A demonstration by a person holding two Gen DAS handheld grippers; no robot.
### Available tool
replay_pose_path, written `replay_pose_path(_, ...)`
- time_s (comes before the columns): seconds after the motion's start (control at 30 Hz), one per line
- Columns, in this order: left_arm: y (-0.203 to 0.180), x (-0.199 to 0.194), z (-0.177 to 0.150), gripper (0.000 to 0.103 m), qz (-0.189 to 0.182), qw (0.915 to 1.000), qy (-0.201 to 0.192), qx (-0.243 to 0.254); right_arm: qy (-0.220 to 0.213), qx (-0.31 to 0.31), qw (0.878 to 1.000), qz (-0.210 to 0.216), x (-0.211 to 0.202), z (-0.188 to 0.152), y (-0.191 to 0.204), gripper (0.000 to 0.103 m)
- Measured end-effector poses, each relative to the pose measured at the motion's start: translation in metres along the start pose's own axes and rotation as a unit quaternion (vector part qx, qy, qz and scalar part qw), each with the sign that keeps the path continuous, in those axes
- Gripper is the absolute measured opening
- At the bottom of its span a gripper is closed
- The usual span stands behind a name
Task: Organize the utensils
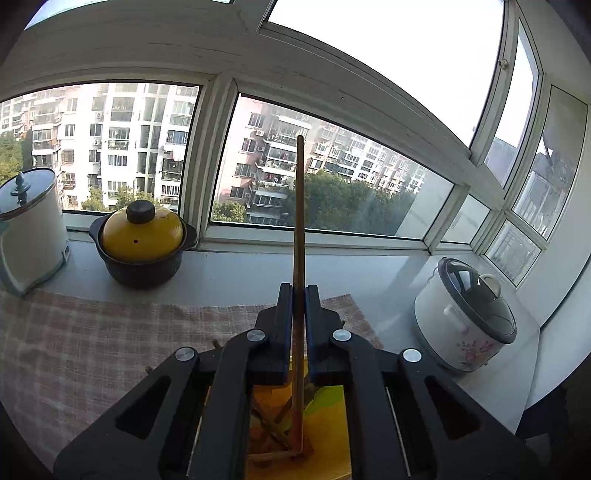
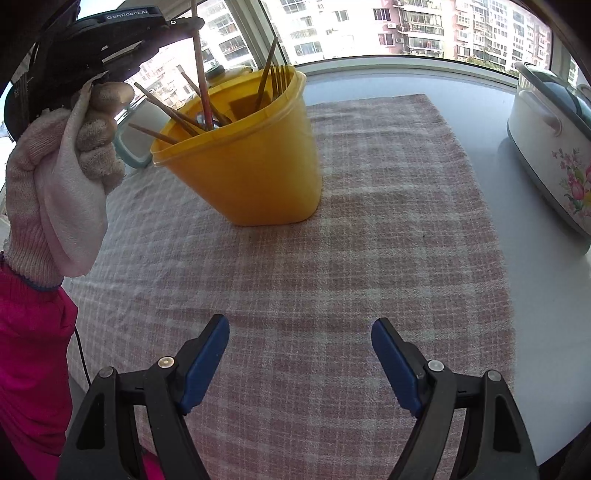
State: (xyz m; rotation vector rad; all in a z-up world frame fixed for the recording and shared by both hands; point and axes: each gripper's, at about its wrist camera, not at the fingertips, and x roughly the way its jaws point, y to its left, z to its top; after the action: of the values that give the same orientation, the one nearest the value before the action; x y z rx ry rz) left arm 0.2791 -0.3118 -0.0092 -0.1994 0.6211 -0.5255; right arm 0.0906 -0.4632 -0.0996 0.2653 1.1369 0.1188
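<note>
My left gripper (image 1: 299,291) is shut on a brown chopstick (image 1: 299,206) that stands upright between its blue pads, its lower end down inside the yellow utensil holder (image 1: 328,417) beneath it. In the right wrist view the same chopstick (image 2: 201,74) runs from the left gripper (image 2: 184,24), held by a gloved hand (image 2: 62,177), into the yellow holder (image 2: 251,162). Several chopsticks and a fork (image 2: 279,79) stand in that holder. My right gripper (image 2: 299,354) hangs open over the checked cloth (image 2: 332,258), nothing between its fingers.
A yellow-lidded black pot (image 1: 142,243) and a white container with a lid (image 1: 29,229) stand by the window at the left. A flowered white rice cooker (image 1: 463,314) sits at the right of the counter, beside the cloth (image 1: 92,339). A pink sleeve (image 2: 29,350) fills the lower left.
</note>
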Motion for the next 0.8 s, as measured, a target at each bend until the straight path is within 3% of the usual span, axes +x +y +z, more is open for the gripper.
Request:
replay_pose_path(0.3, -0.011, 0.003, -0.007, 0.005, 0.013, 0.9996, 0.021, 0.016, -0.003, -0.007, 1.000, 0.009, -0.001, 0.000, -0.003, 0.082)
replay_pose_path(0.4, -0.008, -0.004, -0.008, 0.014, 0.009, 0.9996, 0.025, 0.006, -0.004, -0.009, 1.000, 0.011, -0.003, -0.001, -0.002, 0.082)
replay_pose_path(0.8, 0.001, -0.079, -0.029, 0.014, 0.025, 0.9978, 0.047, 0.041, -0.027, -0.016, 0.999, 0.004, -0.013, -0.005, 0.023, 0.082)
